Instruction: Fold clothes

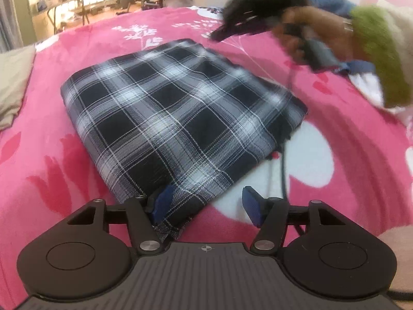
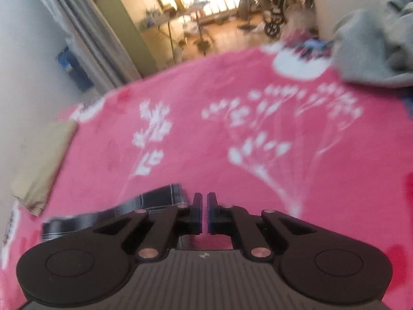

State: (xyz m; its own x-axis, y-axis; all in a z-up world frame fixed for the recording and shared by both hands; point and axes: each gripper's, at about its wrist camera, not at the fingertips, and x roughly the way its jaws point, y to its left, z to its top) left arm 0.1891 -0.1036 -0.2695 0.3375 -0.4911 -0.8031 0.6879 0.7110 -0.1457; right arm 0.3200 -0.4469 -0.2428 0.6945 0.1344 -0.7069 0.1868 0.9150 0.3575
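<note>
A folded black-and-white plaid garment lies flat on the pink flowered bedspread. My left gripper hovers open at the garment's near corner. Its left blue pad is over the cloth and the right pad is over the bedspread. In the left wrist view my right gripper is blurred above the garment's far right side, held by a hand in a green cuff. In the right wrist view the right gripper is shut with nothing between its fingers, and the garment's edge shows at lower left.
A beige folded cloth lies at the bed's left edge. A grey garment is heaped at the far right. White and blue cloth lies to the right, and a dark cable runs beside the plaid garment.
</note>
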